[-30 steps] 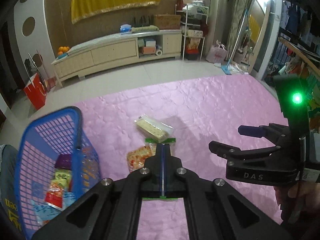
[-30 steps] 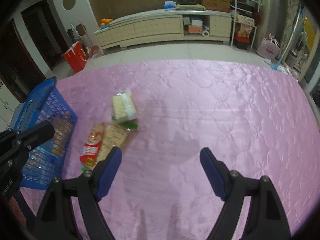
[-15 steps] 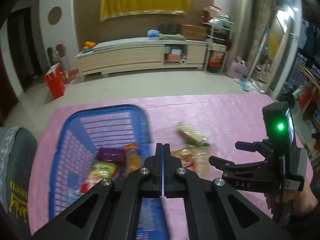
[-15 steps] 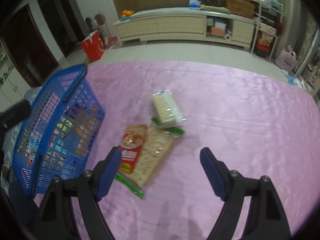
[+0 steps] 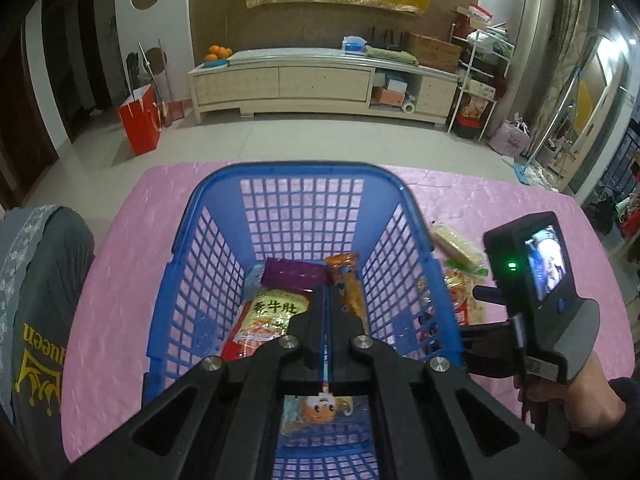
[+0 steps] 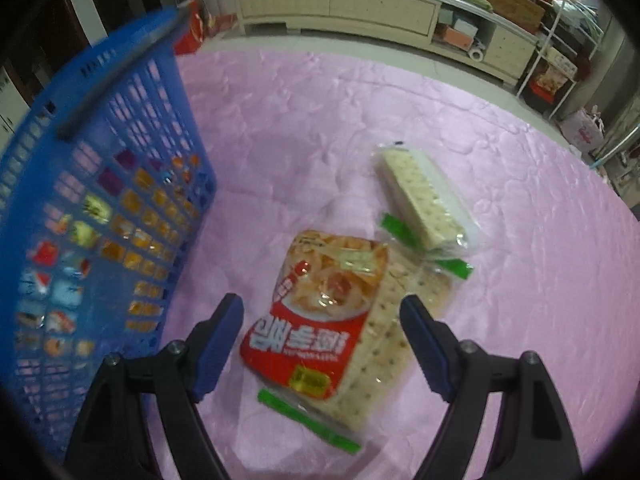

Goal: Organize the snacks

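- Several packets already lie in the blue basket (image 5: 296,184); three snacks wait on the pink cloth (image 6: 500,160) just beside it, so the job looks roughly half done.
- The left gripper (image 5: 326,320), jaws pinched on a thin blue packet (image 5: 325,344), hangs over the basket (release seems due).
- The right gripper (image 6: 322,338), wide open and empty, straddles the red snack bag (image 6: 320,312), whose long axis runs along the fingers, top pointing away.

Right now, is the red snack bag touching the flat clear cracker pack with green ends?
Touching. The right wrist view shows the red snack bag lying on top of the flat clear cracker pack, covering its left part with no gap between them.
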A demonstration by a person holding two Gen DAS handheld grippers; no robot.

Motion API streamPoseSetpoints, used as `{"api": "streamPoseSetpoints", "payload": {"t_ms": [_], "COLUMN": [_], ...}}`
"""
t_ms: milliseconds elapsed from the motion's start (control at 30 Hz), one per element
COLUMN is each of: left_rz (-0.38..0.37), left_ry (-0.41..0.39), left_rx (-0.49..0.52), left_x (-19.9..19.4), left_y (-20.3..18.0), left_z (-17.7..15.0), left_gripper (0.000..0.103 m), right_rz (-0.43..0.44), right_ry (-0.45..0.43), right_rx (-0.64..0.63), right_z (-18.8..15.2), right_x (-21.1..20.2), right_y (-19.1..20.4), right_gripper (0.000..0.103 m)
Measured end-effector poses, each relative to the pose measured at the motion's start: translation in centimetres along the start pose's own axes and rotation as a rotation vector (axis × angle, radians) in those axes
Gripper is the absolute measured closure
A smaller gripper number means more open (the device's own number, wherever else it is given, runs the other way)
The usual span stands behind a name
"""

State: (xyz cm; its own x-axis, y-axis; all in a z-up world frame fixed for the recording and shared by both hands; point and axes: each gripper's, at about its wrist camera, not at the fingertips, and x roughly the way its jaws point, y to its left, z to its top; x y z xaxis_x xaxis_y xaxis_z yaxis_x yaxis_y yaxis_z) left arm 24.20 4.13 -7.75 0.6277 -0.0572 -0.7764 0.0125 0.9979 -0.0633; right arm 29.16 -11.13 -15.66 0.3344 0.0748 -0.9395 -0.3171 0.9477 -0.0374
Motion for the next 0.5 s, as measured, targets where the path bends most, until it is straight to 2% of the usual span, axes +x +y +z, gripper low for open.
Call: {"api": "streamPoseSetpoints", "payload": {"t_ms": [67, 100, 133, 167, 233, 267, 300, 333, 400, 500], "left_rz": [-0.01, -0.014, -0.017, -0.022, -0.025, -0.029, -0.03, -0.029, -0.033, -0.03], "left_ry": [0.005, 0.007, 0.01, 0.014, 0.019, 0.021, 0.022, 0.022, 0.026, 0.029], "left_rx": [-0.003, -0.005, -0.006, -0.009, -0.013, -0.013, -0.013, -0.015, -0.018, -0.014], "left_x": [0.3, 0.4, 0.5, 0.6, 0.7, 0.7, 0.7, 0.6, 0.5, 0.1], "left_y": [0.2, 0.2, 0.3, 0.4, 0.6, 0.7, 0.8, 0.8, 0.9, 0.9], "left_z": [-0.2, -0.3, -0.4, -0.5, -0.7, -0.8, -0.9, -1.0, -1.3, -1.3], "left_gripper": [0.103, 0.103, 0.103, 0.103, 0.103, 0.103, 0.103, 0.103, 0.103, 0.103], "right_rz": [-0.046, -0.068, -0.092, -0.12, -0.12, -0.123, -0.115, -0.102, -0.04, 0.024], "right_ry": [-0.004, -0.004, -0.009, -0.017, -0.02, -0.019, -0.019, -0.023, -0.006, -0.018], "right_rx": [-0.026, -0.039, -0.056, -0.079, -0.1, -0.113, -0.119, -0.119, -0.084, -0.049], "right_z": [0.0, 0.0, -0.1, -0.2, -0.4, -0.6, -0.8, -1.0, -0.9, -1.6], "right_x": [0.4, 0.5, 0.4, 0.3, 0.3, 0.1, 0.0, -0.1, -0.2, -0.8], "right_y": [0.7, 1.0, 1.3, 1.7, 2.3, 2.4, 2.5, 2.5, 1.9, 1.2], "right_gripper": [0.019, 0.025, 0.036, 0.039, 0.051, 0.054, 0.062, 0.082, 0.088, 0.09]}}
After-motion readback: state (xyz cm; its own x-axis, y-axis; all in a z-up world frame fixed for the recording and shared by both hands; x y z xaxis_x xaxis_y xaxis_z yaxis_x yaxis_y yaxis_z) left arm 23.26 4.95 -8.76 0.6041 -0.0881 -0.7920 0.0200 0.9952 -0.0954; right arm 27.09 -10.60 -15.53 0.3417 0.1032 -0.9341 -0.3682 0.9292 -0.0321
